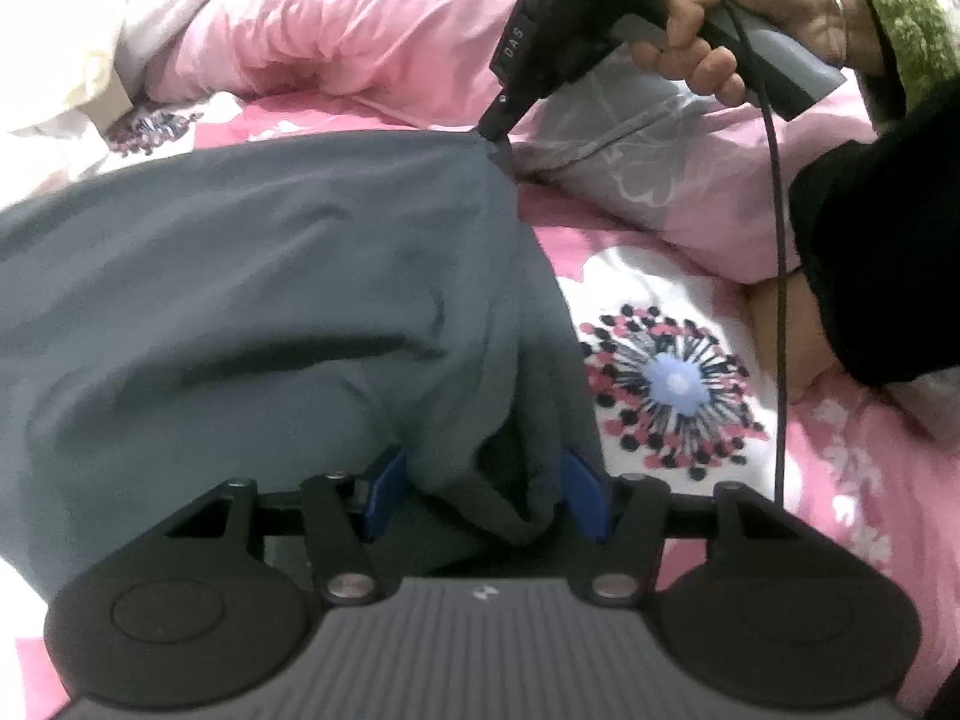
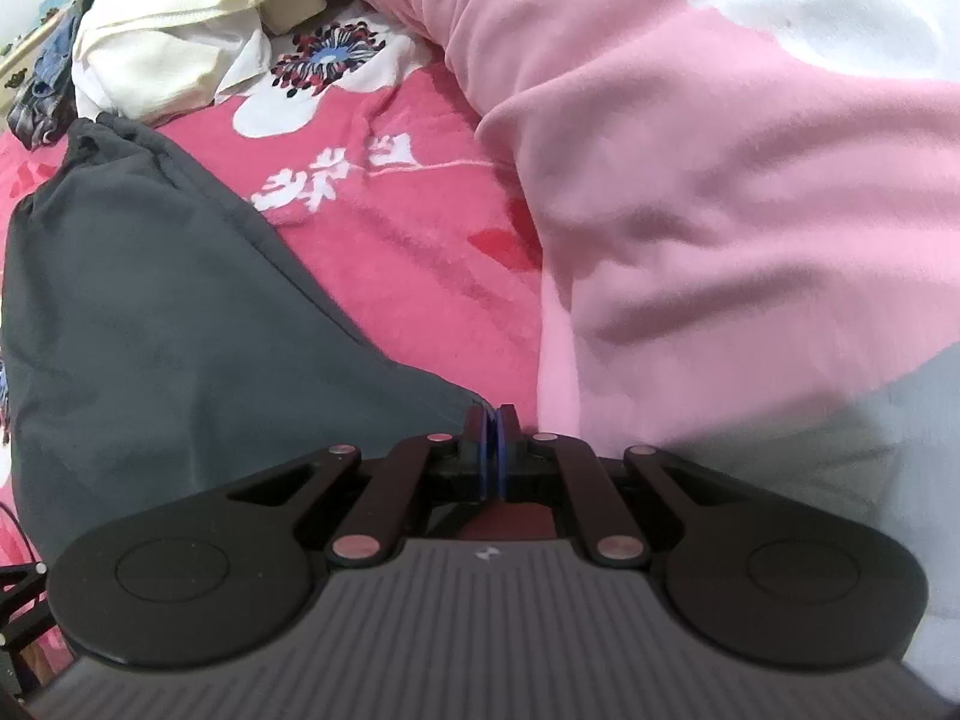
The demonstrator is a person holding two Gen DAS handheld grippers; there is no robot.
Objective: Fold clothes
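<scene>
A dark grey garment point(image 1: 270, 276) lies spread on the bed, filling the left half of the left wrist view. My left gripper point(image 1: 483, 480) holds a bunched fold of its near edge, the blue pads point(image 1: 384, 492) pressing on the cloth from both sides. At the garment's far right corner my right gripper point(image 1: 497, 135), held by a person's hand point(image 1: 720, 30), points down with its tip on the cloth. In the right wrist view the same garment point(image 2: 150, 300) tapers to a corner that runs into the right gripper point(image 2: 493, 420), whose pads are together on it.
A pink duvet point(image 1: 336, 30) is heaped along the far side and fills the right of the right wrist view point(image 2: 720, 180). The floral bedsheet point(image 1: 672, 384) shows beside the garment. A black cable point(image 1: 780, 240) hangs from the right gripper past a dark sleeve point(image 1: 888, 252). Cream cloth point(image 2: 168, 18) lies far left.
</scene>
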